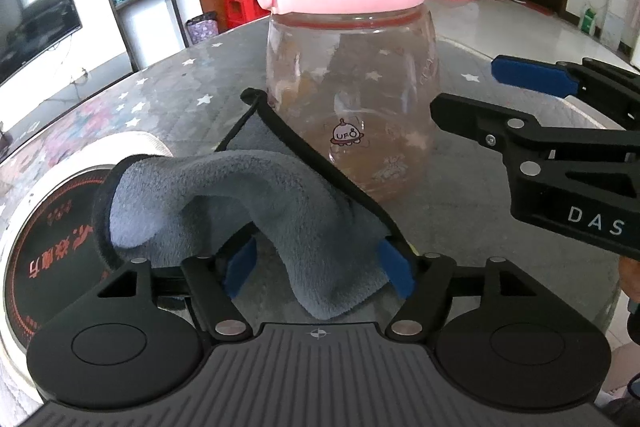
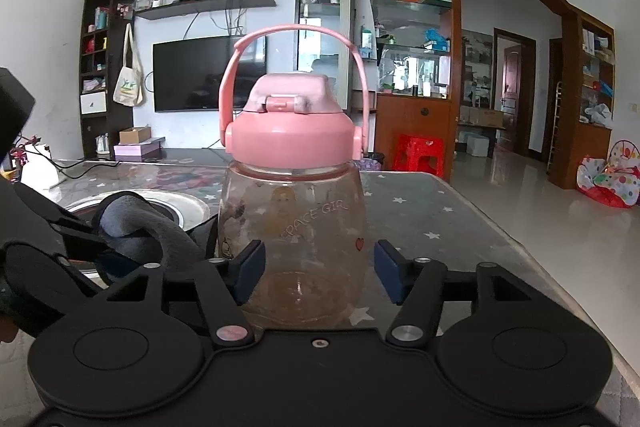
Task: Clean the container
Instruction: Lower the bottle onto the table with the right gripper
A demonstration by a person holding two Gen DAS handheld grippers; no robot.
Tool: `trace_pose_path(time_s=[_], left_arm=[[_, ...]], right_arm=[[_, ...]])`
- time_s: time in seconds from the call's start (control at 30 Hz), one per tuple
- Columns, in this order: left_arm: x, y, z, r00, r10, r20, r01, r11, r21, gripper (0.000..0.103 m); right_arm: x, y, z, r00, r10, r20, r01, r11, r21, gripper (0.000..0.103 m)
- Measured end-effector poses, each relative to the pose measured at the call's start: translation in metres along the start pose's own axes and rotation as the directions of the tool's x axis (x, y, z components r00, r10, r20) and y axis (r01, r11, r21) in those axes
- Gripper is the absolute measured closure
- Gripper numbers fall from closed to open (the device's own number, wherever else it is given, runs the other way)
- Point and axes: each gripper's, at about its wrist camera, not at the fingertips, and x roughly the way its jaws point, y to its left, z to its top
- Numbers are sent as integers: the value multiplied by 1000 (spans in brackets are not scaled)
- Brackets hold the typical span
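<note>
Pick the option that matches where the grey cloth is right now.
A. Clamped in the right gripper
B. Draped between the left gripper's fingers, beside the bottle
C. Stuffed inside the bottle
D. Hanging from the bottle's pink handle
B: the grey cloth lies bunched between the open blue pads of the left gripper, on the table next to the bottle, while the right gripper only straddles the bottle without cloth.

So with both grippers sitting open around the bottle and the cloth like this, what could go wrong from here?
1. The tall bottle stands free between the right gripper pads; a lopsided closing could tip it.
2. The grey cloth only drapes across the open left gripper, so it may slip off.
3. The cloth's edge leans on the bottle, so pulling it could nudge the bottle.
</note>
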Motion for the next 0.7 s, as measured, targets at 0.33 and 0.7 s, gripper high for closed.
trace_pose_path(time_s=[0.33, 0.7], left_arm=[[-11, -5, -11, 1000, 15, -2, -15, 999, -29, 32], [-20, -4, -17, 1000, 15, 0, -15, 997, -78, 31]], right_arm=[[1, 1, -6, 1000, -9, -4, 9, 1000, 8, 27], [0, 4, -10, 1000, -3, -16, 4, 1000, 23, 22]])
